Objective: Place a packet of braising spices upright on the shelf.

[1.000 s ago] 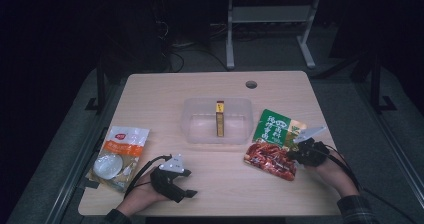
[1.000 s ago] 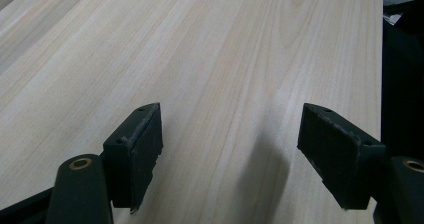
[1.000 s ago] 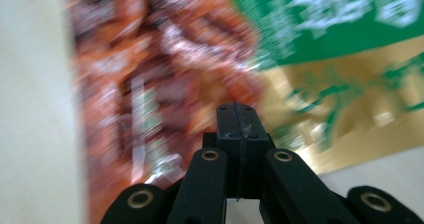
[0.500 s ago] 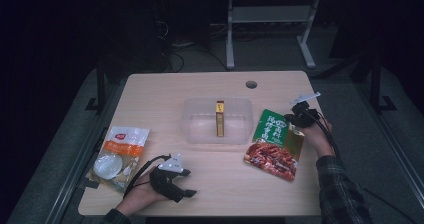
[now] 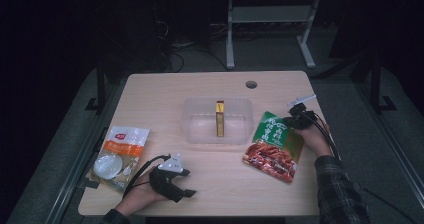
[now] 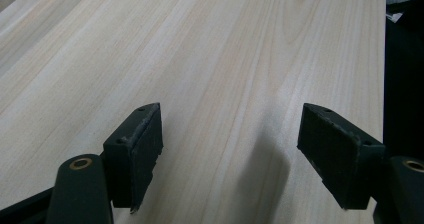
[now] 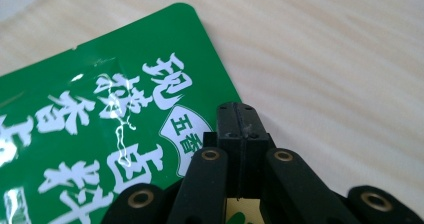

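1 green pouch (image 5: 274, 143) flat, long axis diagonal, right gripper (image 5: 295, 115) at its far edge

A light wooden desk (image 5: 215, 184) carries a clear plastic tub (image 5: 192, 126) at its middle, a green and red snack pouch (image 5: 272, 144) right, and an orange-topped pouch (image 5: 119, 151) near left.

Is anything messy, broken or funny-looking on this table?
Nothing is spilled or broken. The green and red food pouch lies askew near the table's right edge, with the shut right tongs at its top corner. The small yellow box stands upright in the clear tub.
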Motion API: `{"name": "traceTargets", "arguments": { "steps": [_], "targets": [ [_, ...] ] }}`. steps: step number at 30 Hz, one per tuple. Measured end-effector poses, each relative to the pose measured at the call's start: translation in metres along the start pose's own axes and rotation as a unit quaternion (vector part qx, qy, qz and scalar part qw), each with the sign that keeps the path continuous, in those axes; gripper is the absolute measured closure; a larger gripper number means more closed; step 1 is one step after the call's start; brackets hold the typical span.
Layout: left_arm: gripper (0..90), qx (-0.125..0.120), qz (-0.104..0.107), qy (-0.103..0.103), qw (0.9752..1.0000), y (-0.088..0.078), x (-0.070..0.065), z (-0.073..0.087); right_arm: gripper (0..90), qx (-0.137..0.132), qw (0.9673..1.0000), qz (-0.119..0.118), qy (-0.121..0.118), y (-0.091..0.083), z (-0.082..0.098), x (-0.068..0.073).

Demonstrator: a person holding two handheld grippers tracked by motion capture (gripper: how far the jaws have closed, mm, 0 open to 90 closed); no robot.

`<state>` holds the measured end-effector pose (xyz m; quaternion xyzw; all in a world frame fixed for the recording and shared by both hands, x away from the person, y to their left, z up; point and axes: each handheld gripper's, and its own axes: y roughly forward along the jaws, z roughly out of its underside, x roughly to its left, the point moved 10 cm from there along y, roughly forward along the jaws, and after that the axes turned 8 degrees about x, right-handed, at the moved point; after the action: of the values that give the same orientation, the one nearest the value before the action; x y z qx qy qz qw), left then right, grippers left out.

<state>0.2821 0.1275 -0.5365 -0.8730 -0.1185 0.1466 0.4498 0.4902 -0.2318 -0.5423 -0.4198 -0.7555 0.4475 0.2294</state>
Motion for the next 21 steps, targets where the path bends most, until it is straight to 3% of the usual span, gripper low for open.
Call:
{"name": "traceTargets", "arguments": {
  "steps": [10, 21],
  "targets": [
    [25.4, 0.001, -0.004, 0.002, 1.0000, 0.001, 0.000, -0.001, 90.0, 0.034, 0.9989, 0.003, -0.033, -0.020, 0.032, 0.013],
    [25.4, -0.001, -0.007, -0.003, 1.0000, -0.001, 0.001, -0.001, 90.0, 0.047, 0.9976, -0.021, -0.045, -0.041, 0.066, 0.035]
  ]
}}
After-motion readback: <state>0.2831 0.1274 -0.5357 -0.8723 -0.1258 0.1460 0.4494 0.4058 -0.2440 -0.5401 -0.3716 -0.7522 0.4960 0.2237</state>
